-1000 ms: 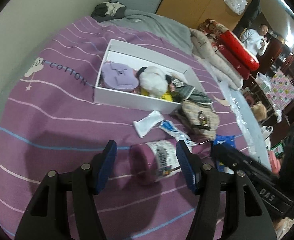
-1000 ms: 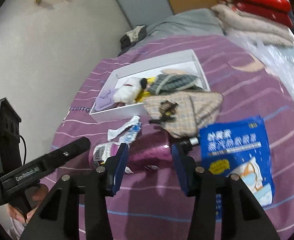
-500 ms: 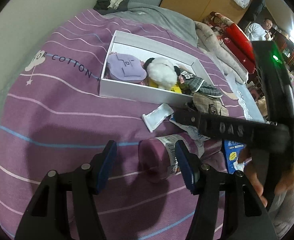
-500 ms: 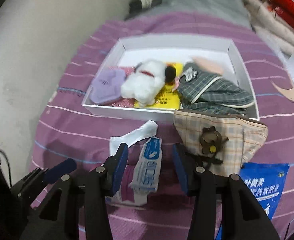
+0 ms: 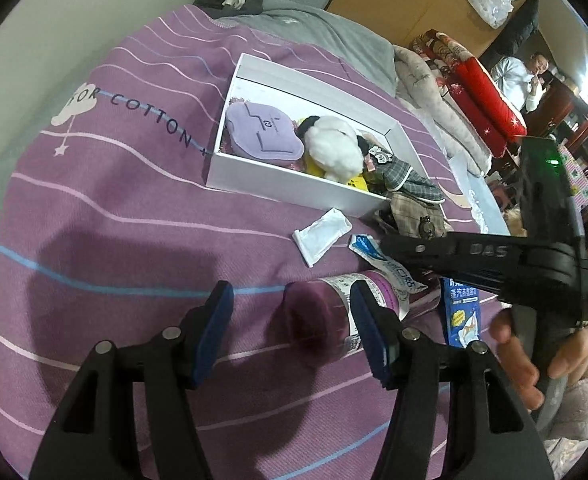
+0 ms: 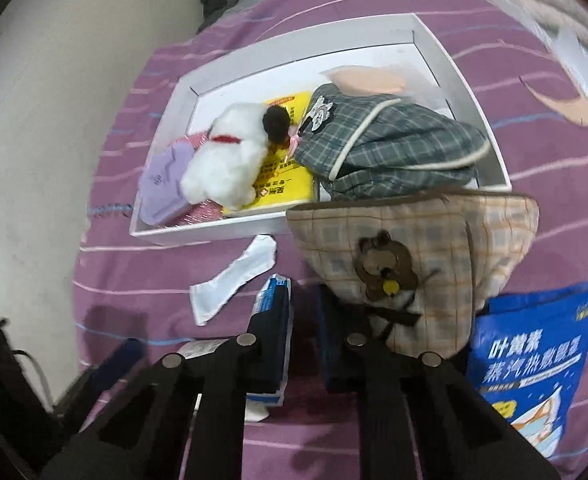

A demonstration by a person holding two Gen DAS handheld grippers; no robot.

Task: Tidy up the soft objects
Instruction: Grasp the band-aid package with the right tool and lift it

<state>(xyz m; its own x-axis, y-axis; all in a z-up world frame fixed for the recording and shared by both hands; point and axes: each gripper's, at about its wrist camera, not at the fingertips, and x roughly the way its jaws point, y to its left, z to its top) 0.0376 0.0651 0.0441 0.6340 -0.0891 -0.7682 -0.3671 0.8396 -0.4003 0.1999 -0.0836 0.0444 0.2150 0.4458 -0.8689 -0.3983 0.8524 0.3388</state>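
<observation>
My left gripper is open over the purple bedsheet. A rolled purple cloth with a white label lies between its fingers, near the right pad and clear of the left one. My right gripper points down with its jaws drawn close together, only sheet showing in the gap. A blue-and-white packet lies under its left finger; whether it is pinched I cannot tell. The white box holds a lilac pouch, a white plush and a green plaid cloth.
A beige plaid bag with a bear charm leans against the box's near wall. A white sachet and a blue printed pack lie on the sheet. Folded blankets are stacked past the bed, and a person stands far back.
My right gripper moved forward and down over the blue-and-white packet and its jaws closed. In the left wrist view it has come in from the right. My left gripper held still.
</observation>
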